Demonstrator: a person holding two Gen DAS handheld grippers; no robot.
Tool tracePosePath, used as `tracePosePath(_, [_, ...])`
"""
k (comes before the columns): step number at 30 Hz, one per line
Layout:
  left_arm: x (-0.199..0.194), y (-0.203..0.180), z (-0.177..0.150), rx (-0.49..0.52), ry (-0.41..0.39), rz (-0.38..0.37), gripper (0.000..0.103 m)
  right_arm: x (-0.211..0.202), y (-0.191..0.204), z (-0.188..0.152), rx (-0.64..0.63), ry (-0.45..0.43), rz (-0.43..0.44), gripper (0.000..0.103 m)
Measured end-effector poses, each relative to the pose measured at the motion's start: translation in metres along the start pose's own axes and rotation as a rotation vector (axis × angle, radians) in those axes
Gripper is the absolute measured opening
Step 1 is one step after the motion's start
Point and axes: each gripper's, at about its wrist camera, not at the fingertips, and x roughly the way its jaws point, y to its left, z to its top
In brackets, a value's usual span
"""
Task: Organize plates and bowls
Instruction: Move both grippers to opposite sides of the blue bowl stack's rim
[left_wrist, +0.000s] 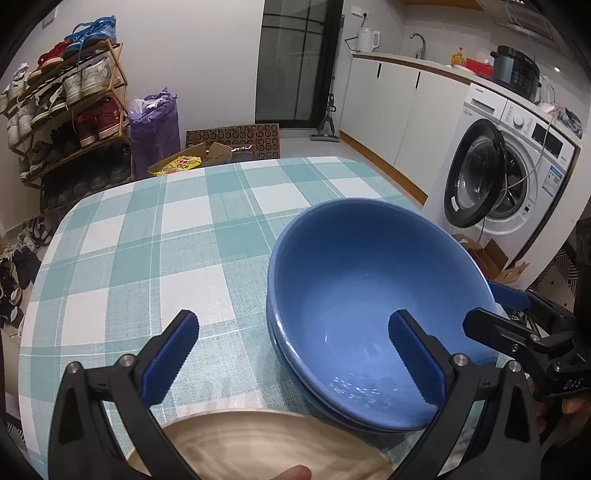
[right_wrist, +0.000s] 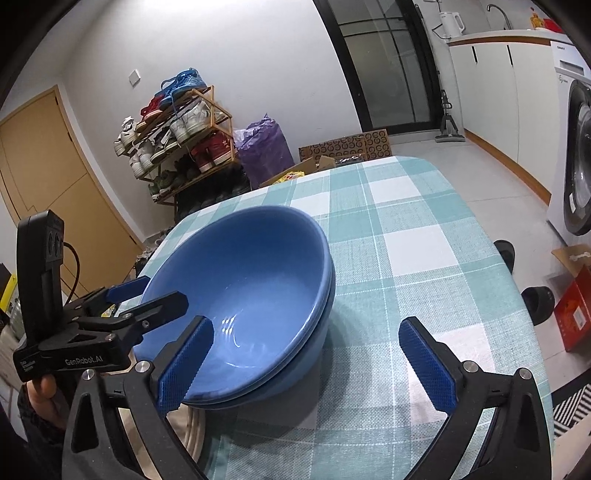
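Two glossy blue ceramic bowls (left_wrist: 369, 295) nested one inside the other, mouths up, sitting on the teal-and-white checked tablecloth (left_wrist: 155, 236) near the table's near edge. Round, so no long axis; the top bowl sits slightly tilted in the lower one, rims not parallel.

Left gripper (left_wrist: 291, 354): jaws wide apart, nothing held. Its right finger hangs over the bowl interior, left finger over bare cloth beside the stack.

Right gripper (right_wrist: 306, 362): jaws also wide apart, holding nothing. Its left finger overlaps the stack's near rim in view, right finger over cloth; contact can't be confirmed.

From each wrist view the other gripper shows at the far side of the stack, fingers splayed around the rim.

A beige round plate (left_wrist: 258, 446) lies just in front of the stack at the table edge, blurred; its rim runs under or against the lower bowl, can't tell which.

Background: wooden shoe rack (left_wrist: 70, 107), purple bag (left_wrist: 155, 129), cardboard boxes, white front-loading washing machine (left_wrist: 509, 177) with its door open.
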Motion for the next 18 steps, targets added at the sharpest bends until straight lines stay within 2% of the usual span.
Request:
tracePosePath(7, [0.005,-0.005,-0.002,0.043,0.029,0.031,0.103,0.006,-0.007,-0.001,0.045,0.023,0.054,0.100])
tracePosePath(11, [0.005,-0.001,-0.003,0.025,0.037,0.036,0.103,0.010,-0.005,-0.003,0.042,0.038,0.082,0.093])
tracePosePath(18, [0.005,0.001,-0.004,0.023,0.047,0.004,0.101,0.015,-0.004,-0.005,0.043,0.050,0.085,0.077])
